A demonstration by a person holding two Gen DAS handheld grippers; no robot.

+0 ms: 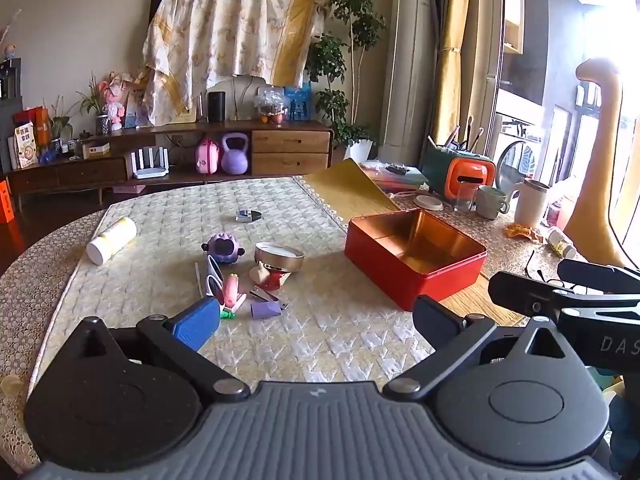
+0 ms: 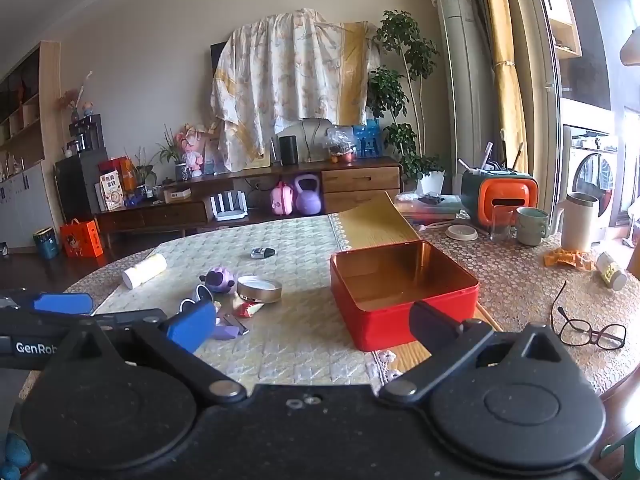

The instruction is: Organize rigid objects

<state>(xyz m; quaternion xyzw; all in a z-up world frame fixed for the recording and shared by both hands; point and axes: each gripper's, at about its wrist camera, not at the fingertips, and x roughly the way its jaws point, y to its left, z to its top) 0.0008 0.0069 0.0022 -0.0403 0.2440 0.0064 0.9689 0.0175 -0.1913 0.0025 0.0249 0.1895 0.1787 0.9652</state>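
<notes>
sensibly, the first pick should be one piece at the cluster's edge, taken squarely and low so neighbours are not dragged, then lifted over the wall of the red tin. left gripper hovers with jaws wide apart and empty; the small items lie just ahead, toward its blue finger's side. right gripper is also spread and empty, the tin directly ahead and touching nothing, the silver round tin to its left.
</notes>
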